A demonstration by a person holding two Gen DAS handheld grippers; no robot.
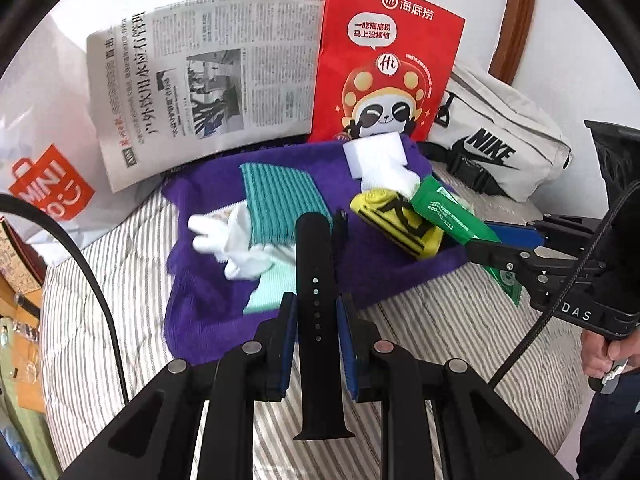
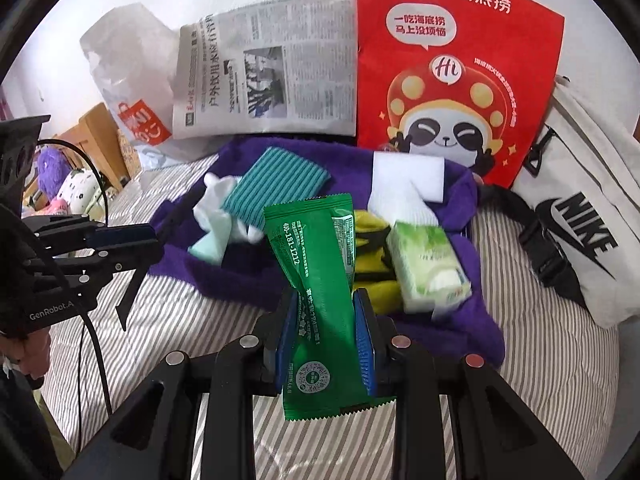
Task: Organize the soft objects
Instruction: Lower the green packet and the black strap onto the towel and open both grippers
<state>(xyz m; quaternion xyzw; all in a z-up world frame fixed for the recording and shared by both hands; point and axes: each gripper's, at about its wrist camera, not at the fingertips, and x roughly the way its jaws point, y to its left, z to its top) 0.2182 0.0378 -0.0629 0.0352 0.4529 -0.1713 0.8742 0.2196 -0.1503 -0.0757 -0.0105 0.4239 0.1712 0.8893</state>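
The left gripper (image 1: 316, 312) has its fingers closed on a black strap (image 1: 316, 280), which runs lengthwise between them and sticks out past the tips over the purple towel (image 1: 208, 308). The right gripper (image 2: 325, 320) pinches a green packet (image 2: 316, 280) at its waist, the packet's top fanning out beyond the fingertips. Ahead of both, on the towel spread on the striped bed (image 2: 200, 332), lie a white glove (image 1: 224, 240), a teal cloth (image 1: 280, 200), a yellow pouch (image 1: 396, 216) and a sponge (image 1: 374, 154); a tissue pack (image 2: 430, 268) sits just right of the right fingers.
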